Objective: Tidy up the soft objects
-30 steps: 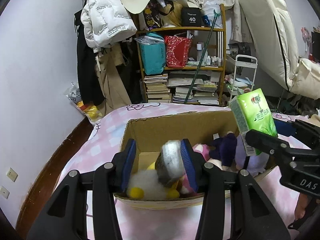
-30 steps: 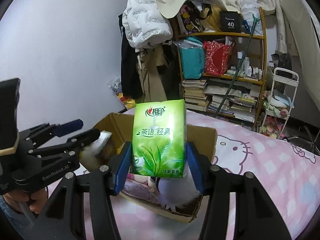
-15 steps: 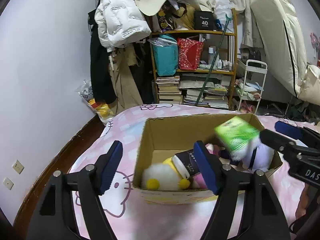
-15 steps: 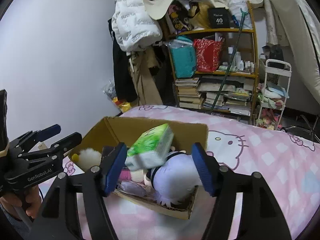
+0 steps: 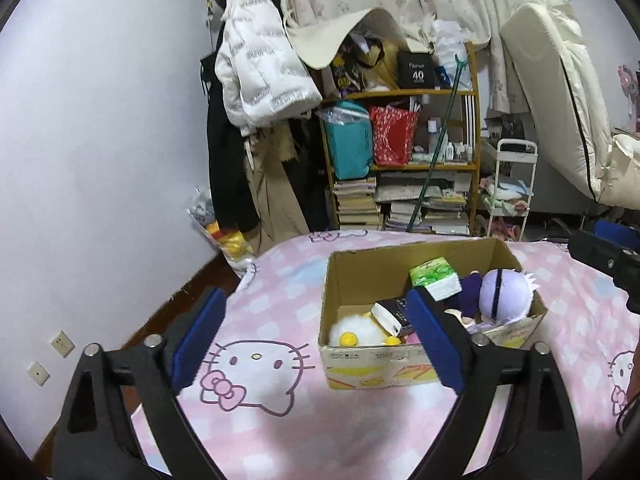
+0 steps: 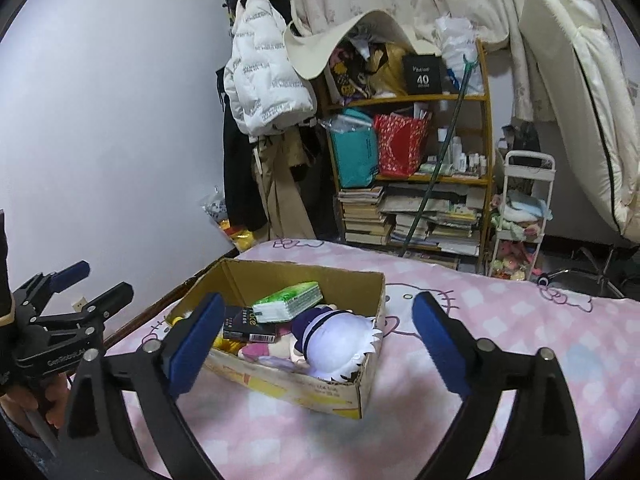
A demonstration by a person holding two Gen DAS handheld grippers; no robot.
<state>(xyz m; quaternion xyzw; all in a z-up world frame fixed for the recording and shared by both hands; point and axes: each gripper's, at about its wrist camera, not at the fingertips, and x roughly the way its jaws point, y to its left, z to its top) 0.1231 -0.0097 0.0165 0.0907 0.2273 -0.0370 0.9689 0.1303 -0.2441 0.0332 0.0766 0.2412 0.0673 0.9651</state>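
Left wrist view: the left gripper (image 5: 316, 336) is seen with its blue-padded fingers (image 5: 199, 336) spread wide, having just been opening, and nothing is held between them; only the pink Hello Kitty bedspread (image 5: 256, 364) lies in the gap, while the right-hand finger overlaps the near edge of the cardboard box (image 5: 374, 364) in the picture. Beyond and to the right of the fingers the box is set on the bed, and in it are seen a white and yellow plush toy (image 5: 356, 330) at the near left corner, a dark packet (image 5: 394, 312) just behind the right finger, a green tissue pack (image 5: 434, 276) lying tilted farther back, and a lilac-haired plush doll (image 5: 504, 292) at the right end. In the right wrist view the right gripper (image 6: 316, 334) is likewise shown with fingers (image 6: 438, 342) wide apart, having just been opening, and empty; the box (image 6: 320, 390) is framed between them, the green tissue pack (image 6: 290, 300) resting on top of the other contents and the doll (image 6: 340, 340) lying face down near the front. The left gripper (image 6: 80, 292) is visible at the far left of that view, its fingers apart. A cluttered bookshelf (image 6: 412, 184) is seen beyond the bed.
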